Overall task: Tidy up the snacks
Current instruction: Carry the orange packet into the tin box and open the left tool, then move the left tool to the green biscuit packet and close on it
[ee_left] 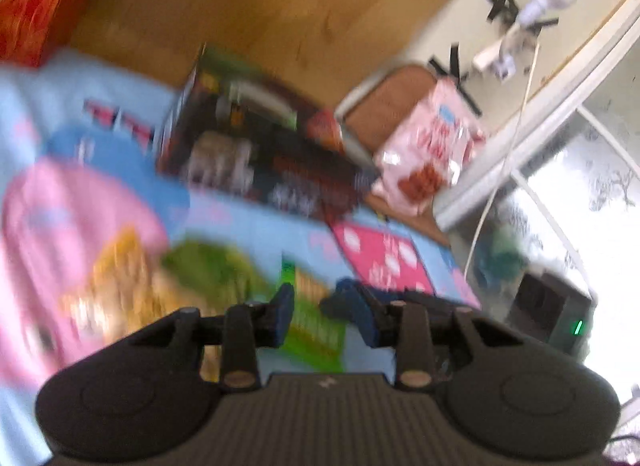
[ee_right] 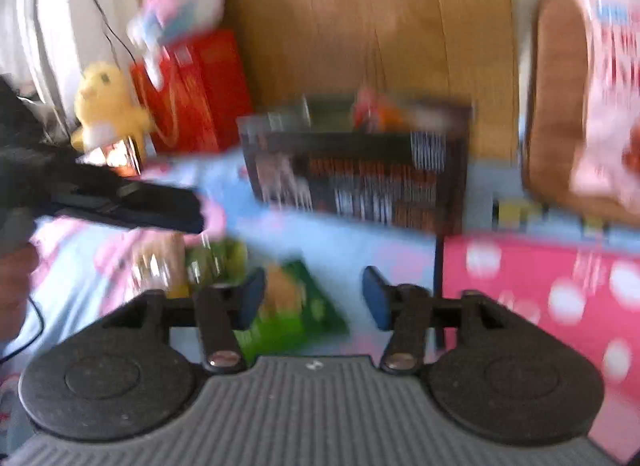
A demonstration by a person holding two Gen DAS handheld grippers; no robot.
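Observation:
Both views are blurred by motion. A green snack packet lies on the light blue patterned bedsheet, right below my left gripper, whose blue-padded jaws are open and empty. It also shows in the right wrist view, below my open, empty right gripper. A dark cardboard box holding snack items stands at the back; it also shows in the right wrist view. A pink snack bag rests on a brown stool. A pink and yellow snack bag lies at the left.
A wooden headboard rises behind the box. A red box and a yellow plush chick sit at the back left. The left gripper's body crosses the right wrist view. A pink dotted sheet patch lies right.

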